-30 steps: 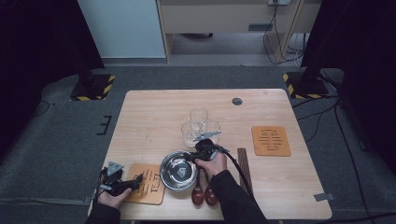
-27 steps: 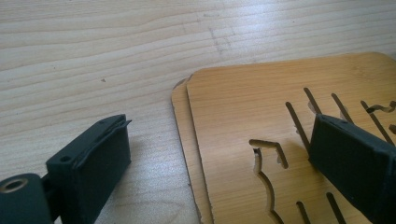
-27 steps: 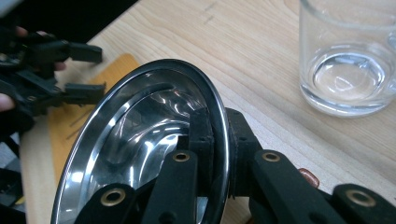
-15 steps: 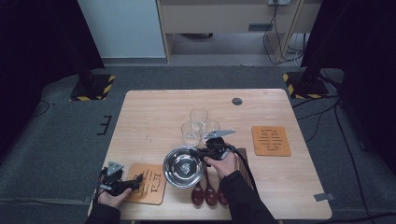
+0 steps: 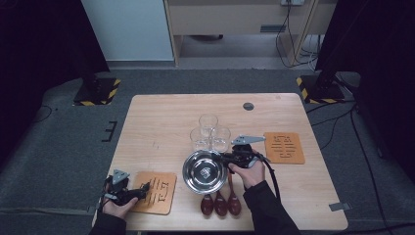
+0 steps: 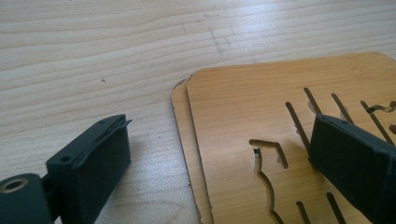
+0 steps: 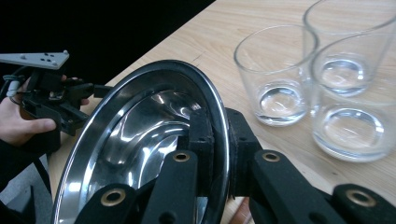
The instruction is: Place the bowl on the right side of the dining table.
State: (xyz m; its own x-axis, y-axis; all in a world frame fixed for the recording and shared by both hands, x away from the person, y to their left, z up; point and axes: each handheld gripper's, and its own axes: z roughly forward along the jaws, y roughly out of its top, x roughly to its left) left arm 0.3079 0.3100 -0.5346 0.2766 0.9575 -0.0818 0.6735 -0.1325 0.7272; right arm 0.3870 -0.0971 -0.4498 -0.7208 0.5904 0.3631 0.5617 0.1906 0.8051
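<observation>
One steel bowl (image 5: 204, 171), three glasses (image 5: 210, 132), three spoons (image 5: 220, 203), two coasters (image 5: 284, 147)

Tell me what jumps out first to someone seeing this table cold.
The shiny steel bowl near the table's front middle, its rim pinched by the right tool. Just behind it stand three empty clear glasses in a tight cluster. At the front left, the left tool sits open over the edge of a slotted wooden coaster.
</observation>
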